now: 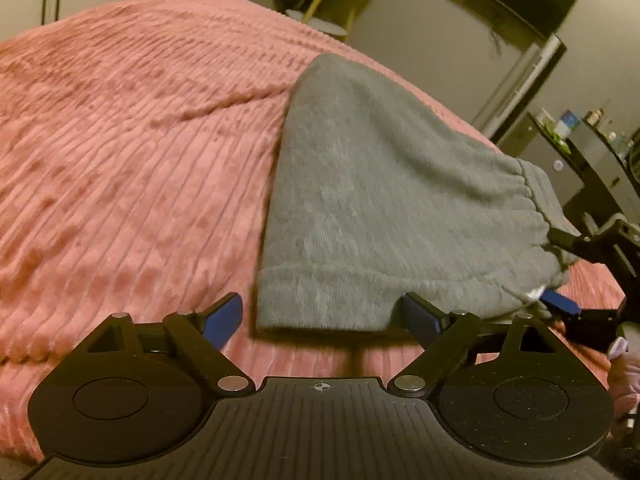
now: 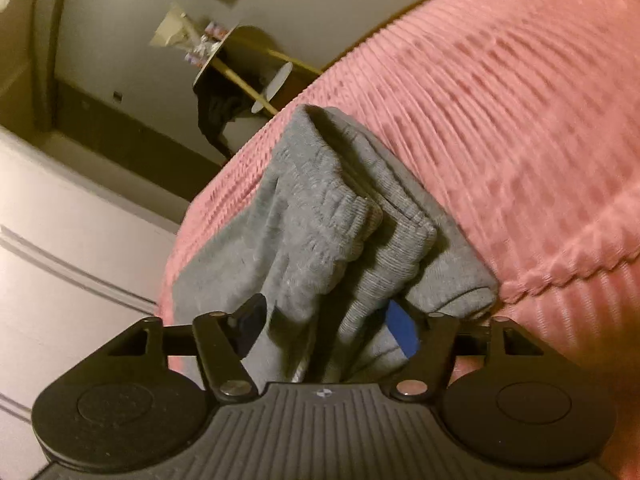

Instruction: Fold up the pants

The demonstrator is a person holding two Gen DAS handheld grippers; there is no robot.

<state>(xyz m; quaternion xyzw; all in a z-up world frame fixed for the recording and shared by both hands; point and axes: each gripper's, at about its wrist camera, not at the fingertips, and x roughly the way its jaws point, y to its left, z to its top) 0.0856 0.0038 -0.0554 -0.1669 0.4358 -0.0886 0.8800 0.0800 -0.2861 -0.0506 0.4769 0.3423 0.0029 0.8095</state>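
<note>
With the left hand-held gripper point(image 1: 322, 316) released and the right hand-held gripper point(image 2: 324, 326) loose around the pants point(image 1: 392, 200), we risk dragging folds apart on withdrawal.

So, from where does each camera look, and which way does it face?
Left wrist: sits on the left gripper, looks down along its spread fingers at the pants hem on the pink bedspread; the right gripper shows at right.
Right wrist: sits on the right gripper, rolled, looks at the pants' waistband bunched between its fingers.
Shared: pants, bedspread.
</note>
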